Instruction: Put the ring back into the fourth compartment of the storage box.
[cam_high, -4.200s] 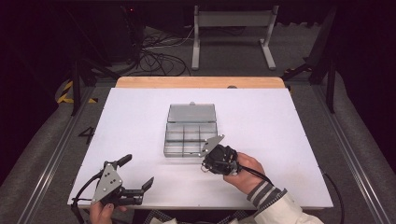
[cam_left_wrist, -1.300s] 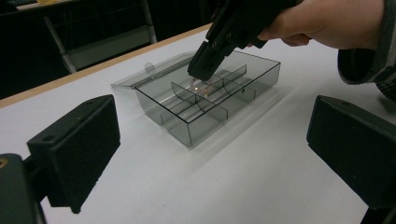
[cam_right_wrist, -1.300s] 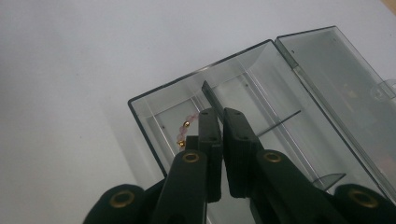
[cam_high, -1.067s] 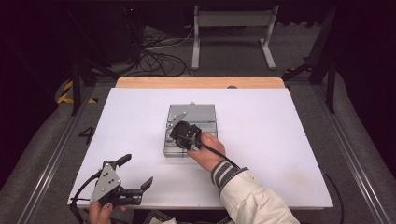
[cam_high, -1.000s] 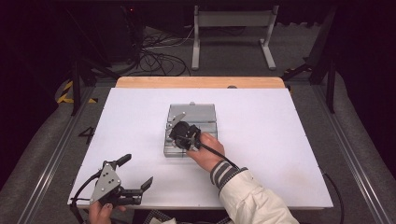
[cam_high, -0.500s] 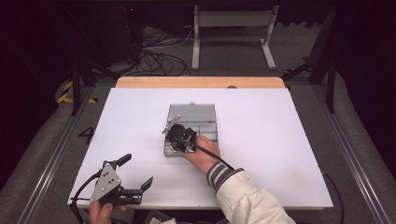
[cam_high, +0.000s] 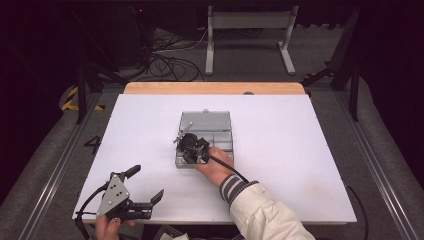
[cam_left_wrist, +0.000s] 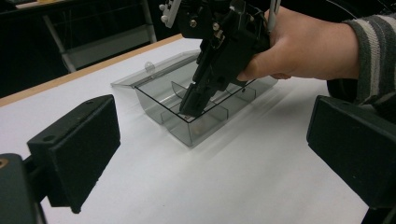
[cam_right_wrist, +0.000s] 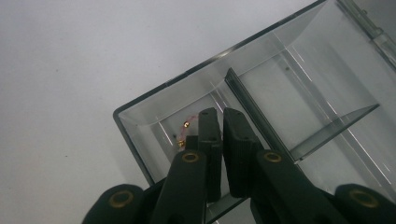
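The right gripper (cam_right_wrist: 220, 122) is dipping into the corner compartment of the clear smoked-plastic divider box (cam_high: 220, 122), jaws nearly together with a thin gap, beside a small pink piece with gold ends (cam_right_wrist: 185, 133); whether it is gripping it, I cannot tell. The left gripper (cam_high: 148, 185) is resting wide open near the near-left edge of the smooth white table (cam_high: 300, 160), holding nothing, with bare tabletop lying all around the box.
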